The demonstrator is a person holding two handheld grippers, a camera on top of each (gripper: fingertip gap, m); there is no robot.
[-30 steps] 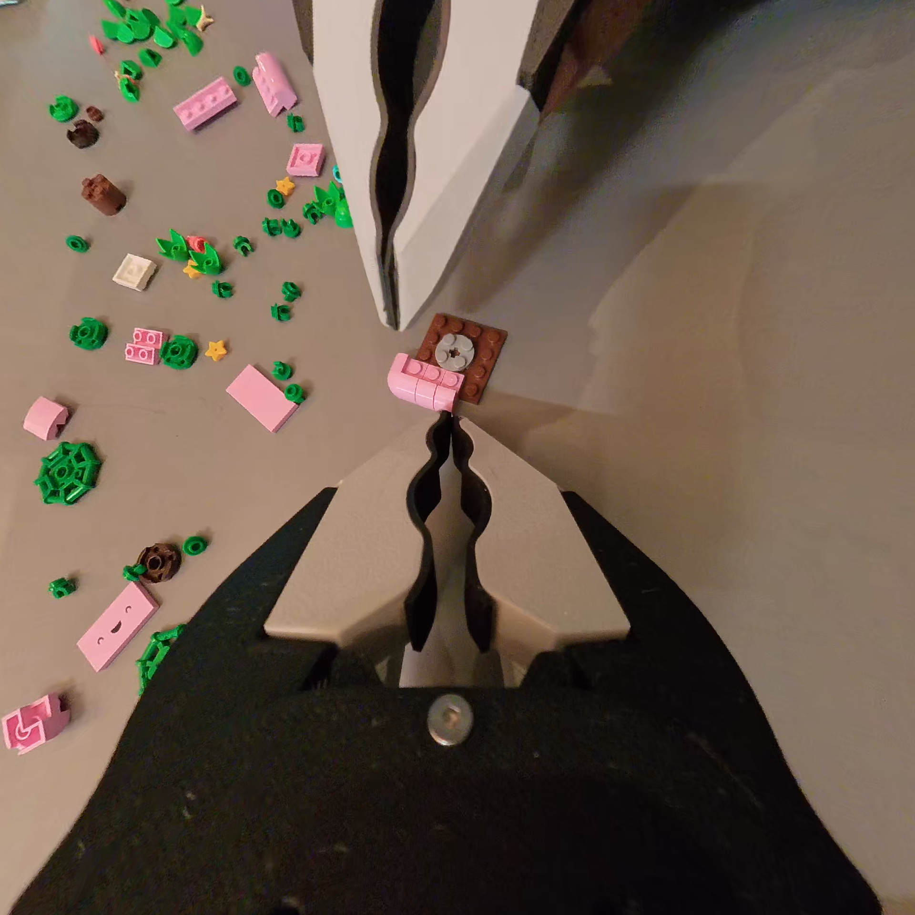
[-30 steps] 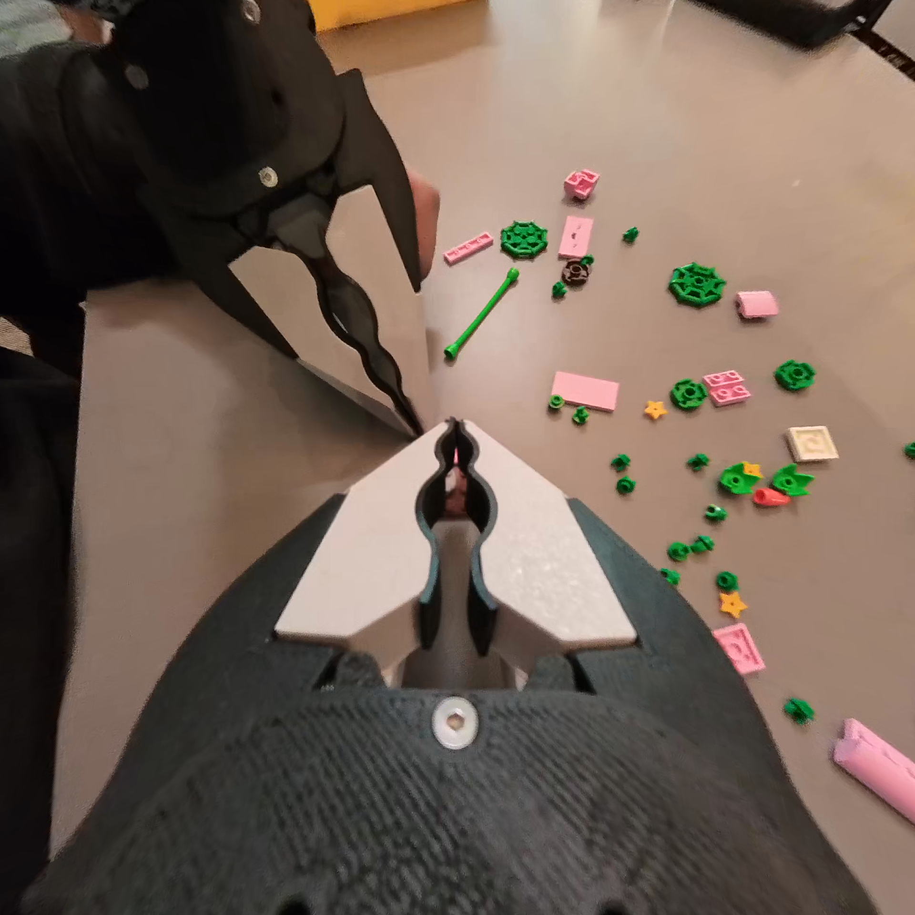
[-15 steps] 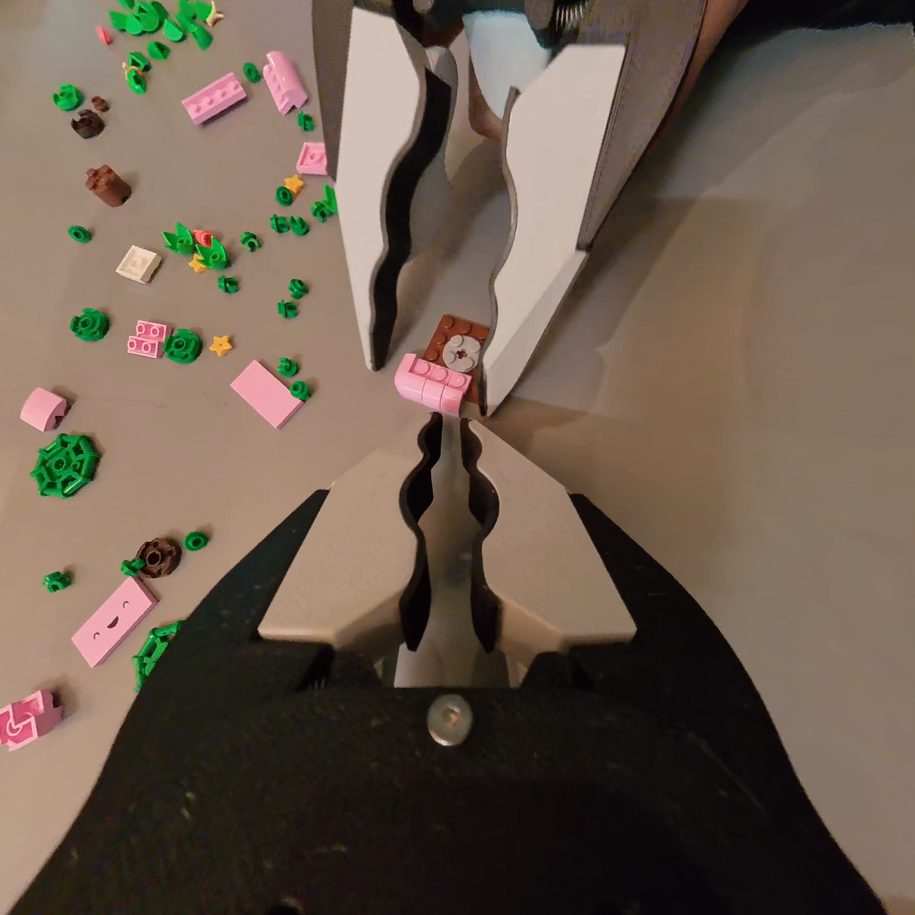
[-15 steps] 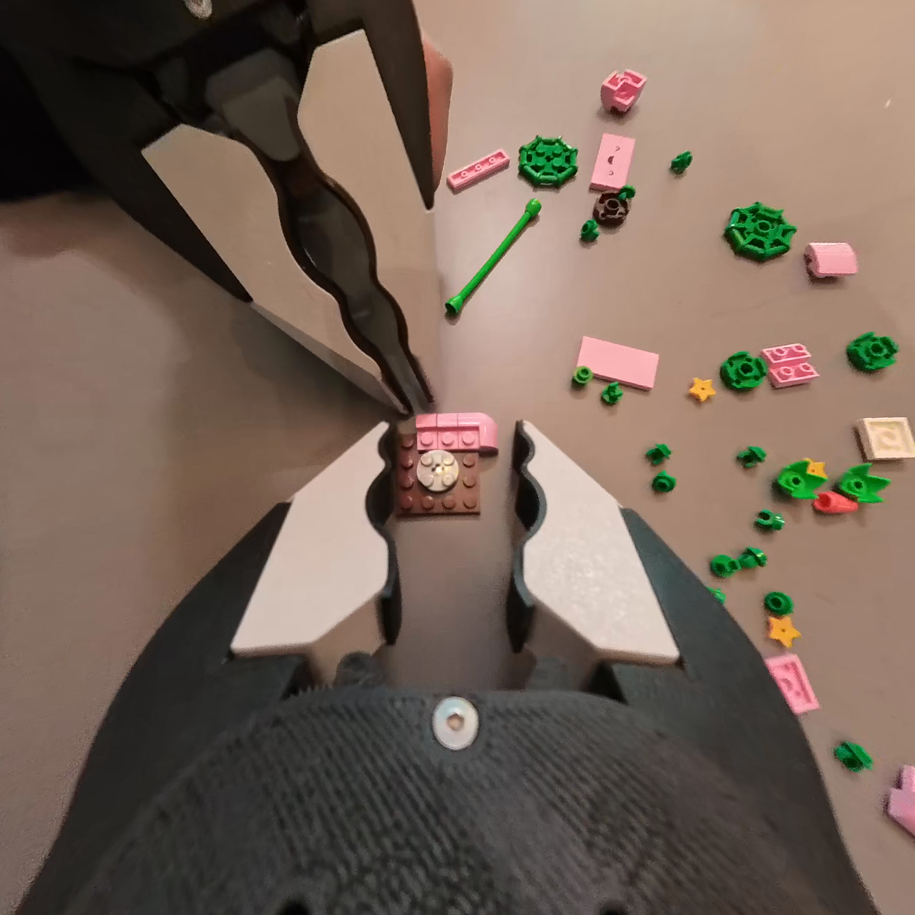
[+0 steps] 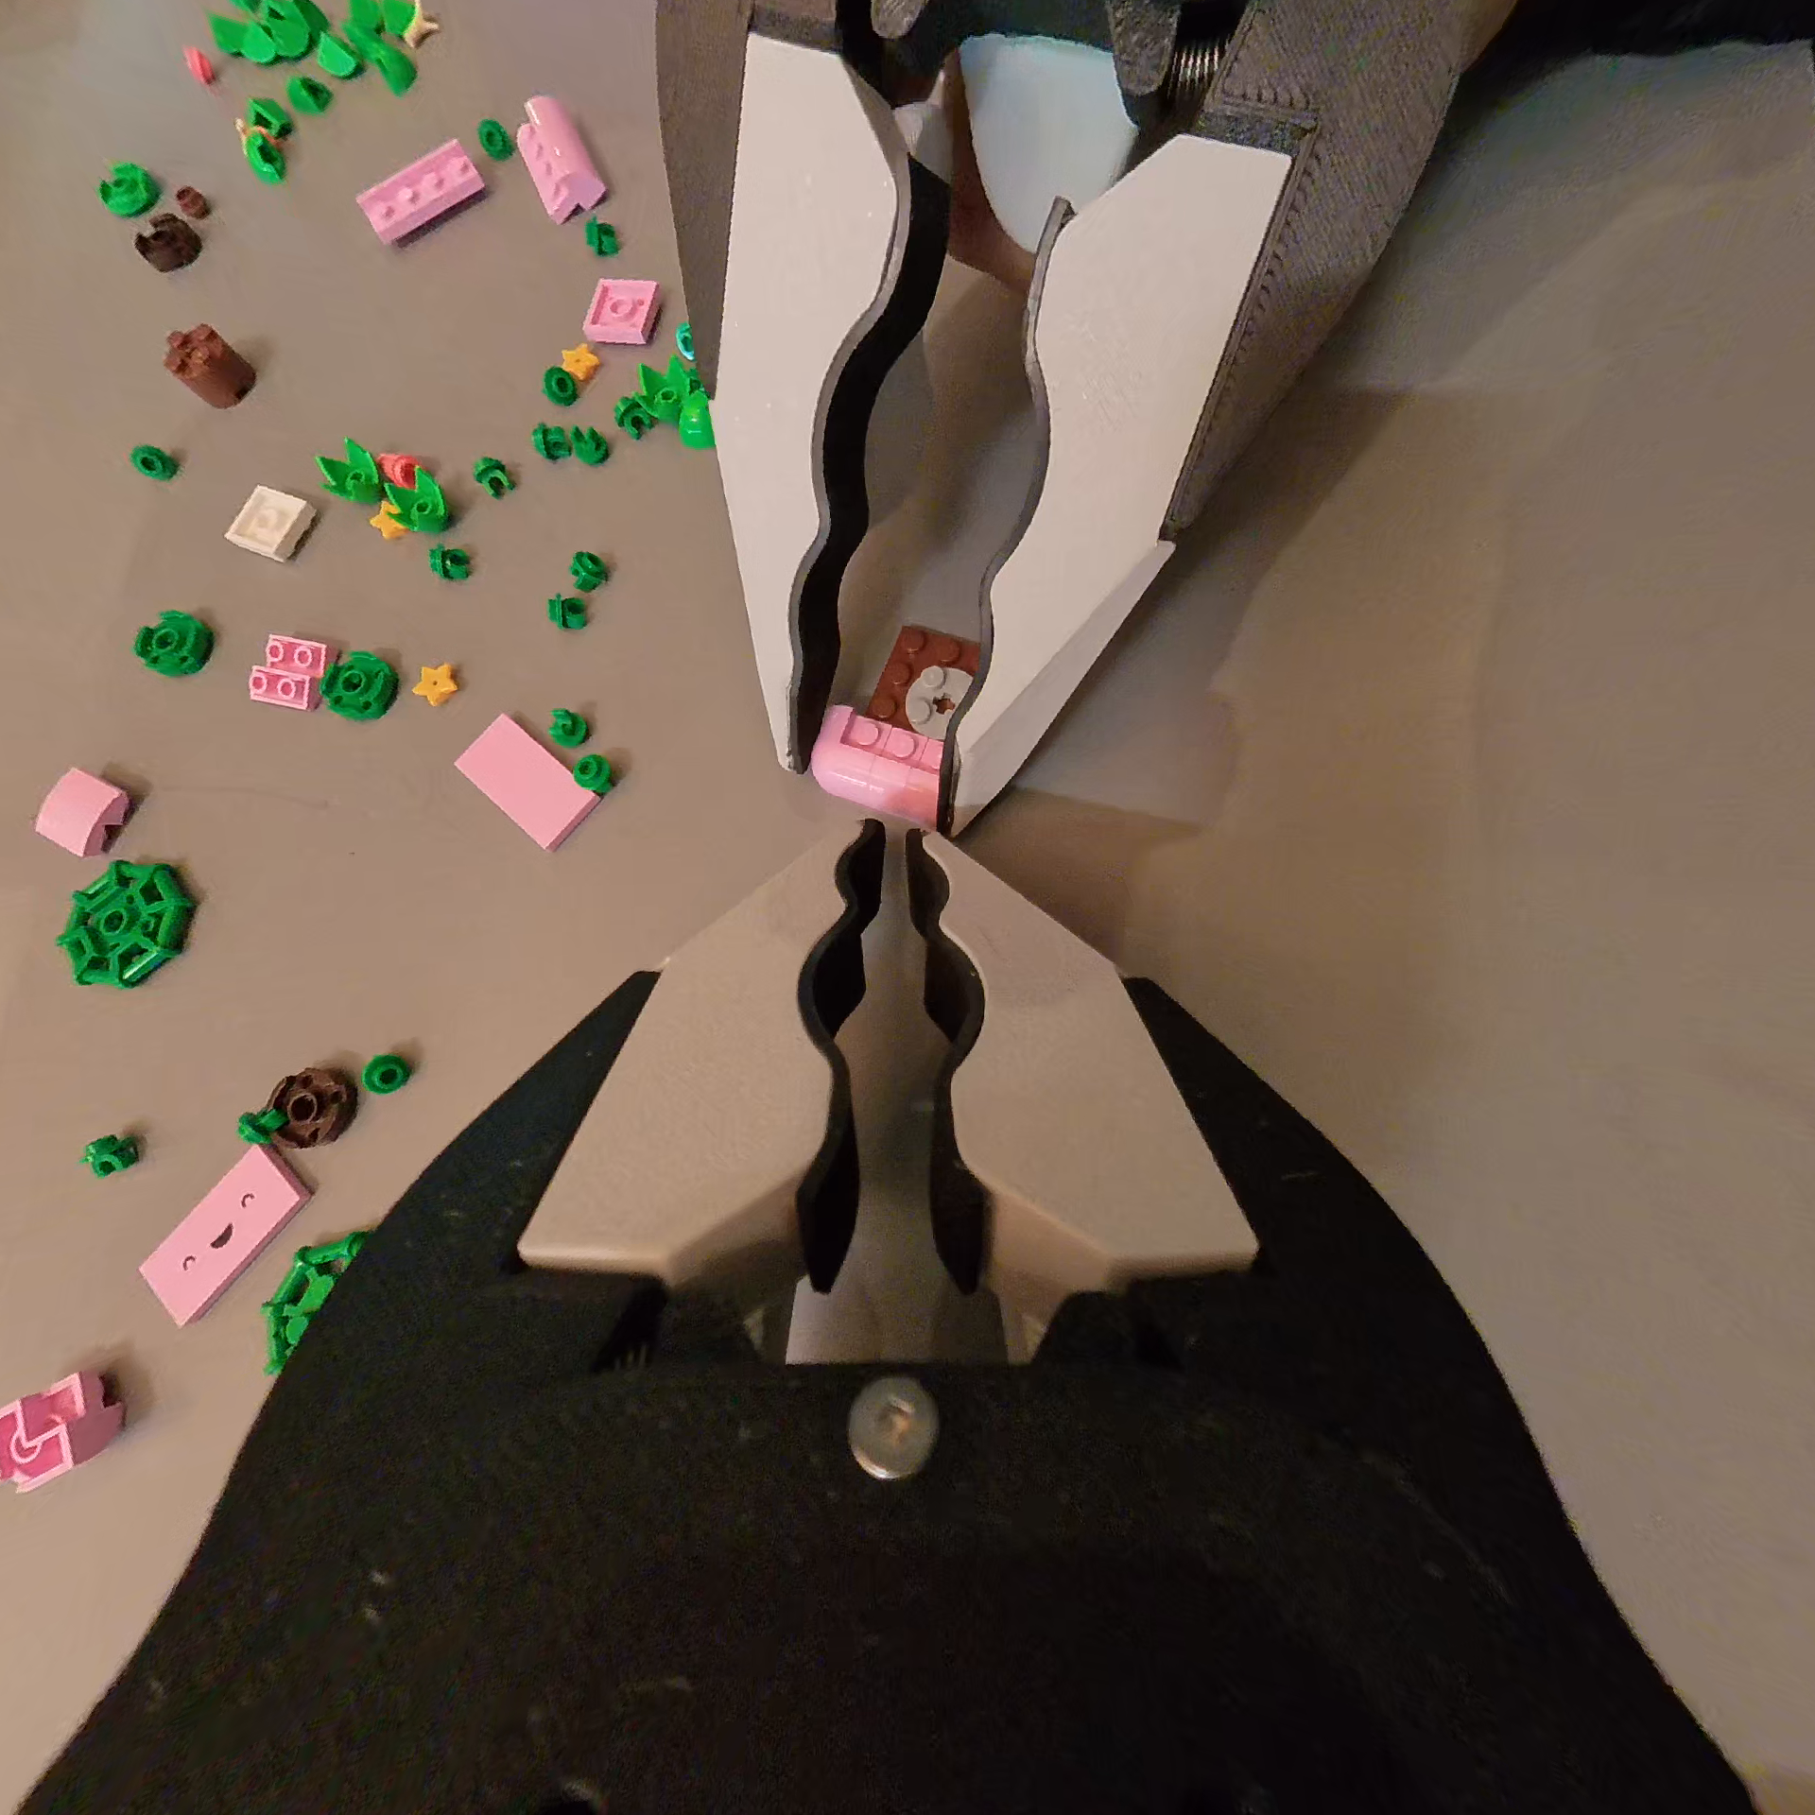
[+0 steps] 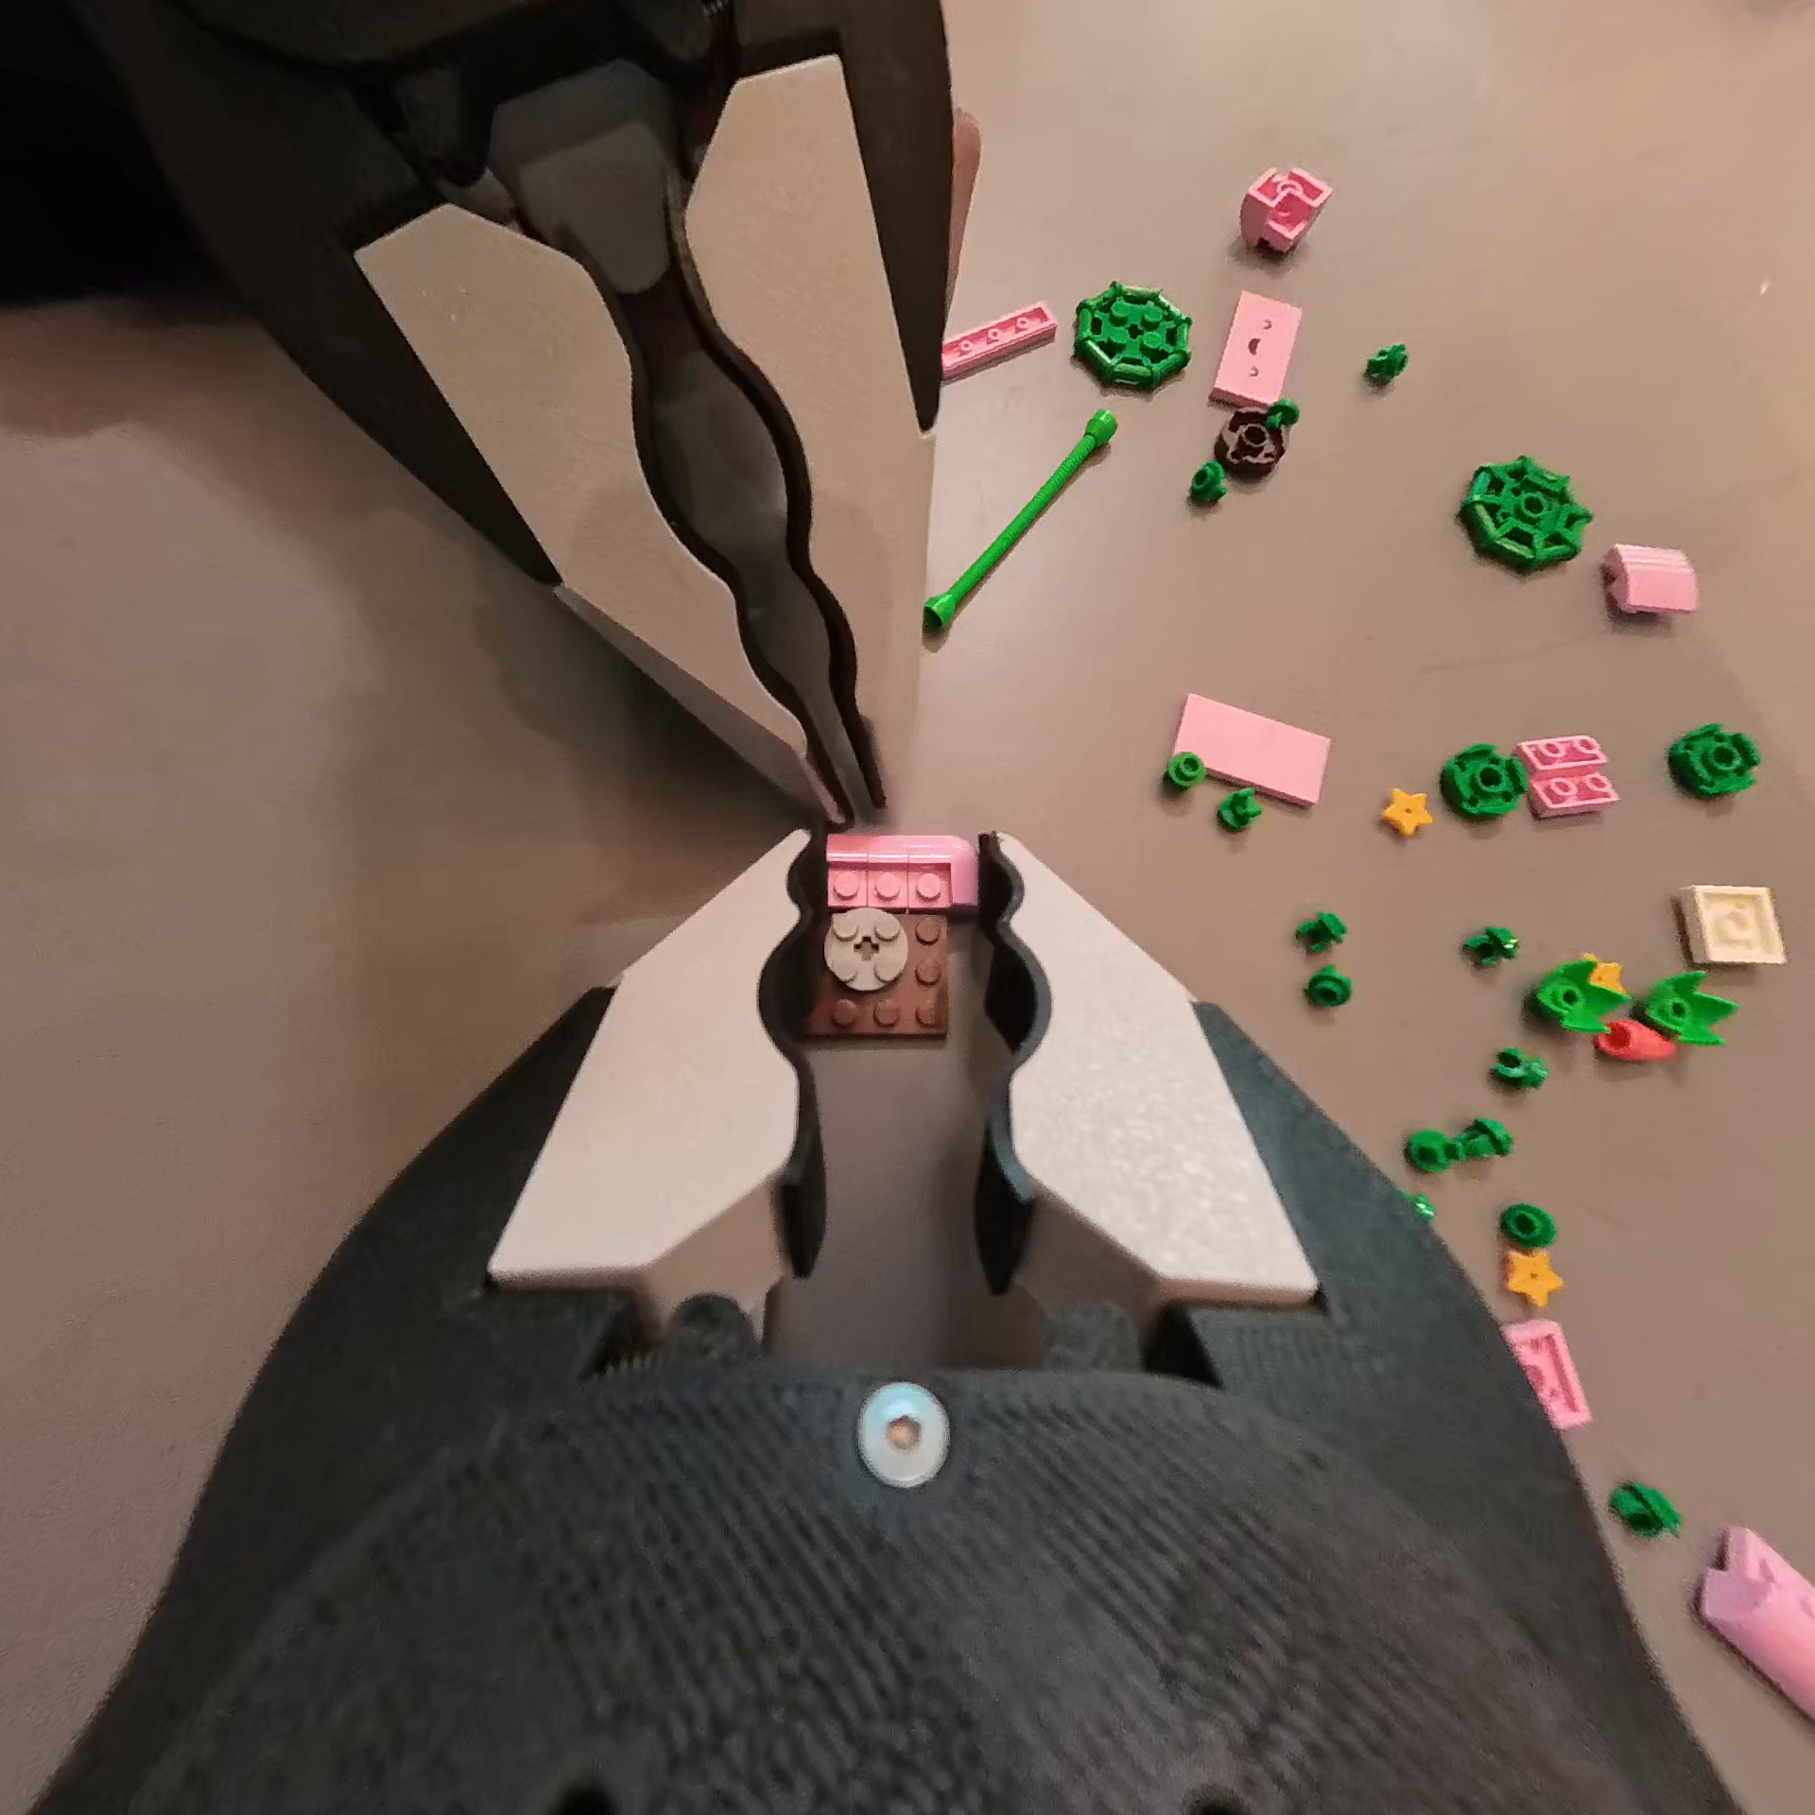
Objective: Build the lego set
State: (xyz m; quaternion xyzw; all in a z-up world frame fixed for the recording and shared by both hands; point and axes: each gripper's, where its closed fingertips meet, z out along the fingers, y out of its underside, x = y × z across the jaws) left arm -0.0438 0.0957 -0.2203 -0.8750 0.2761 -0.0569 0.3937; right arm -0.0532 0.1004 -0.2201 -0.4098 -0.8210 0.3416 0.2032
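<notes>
Nearest, the right gripper (image 6: 896,845) has its jaws part open around the brown plate (image 6: 889,992), which lies on the tabletop (image 6: 295,884) with a grey round stud and a pink brick (image 6: 899,874) along its far edge; whether the jaws touch it is unclear. Just beyond, the left gripper (image 5: 892,833) points at the pink brick, jaws nearly closed and empty. Farther right lie loose green and pink pieces (image 6: 1252,748).

A plain indoor work spot; which kind of room cannot be told. Only a smooth grey-brown surface (image 5: 1473,982) shows, strewn with loose lego pieces (image 6: 1522,511).
</notes>
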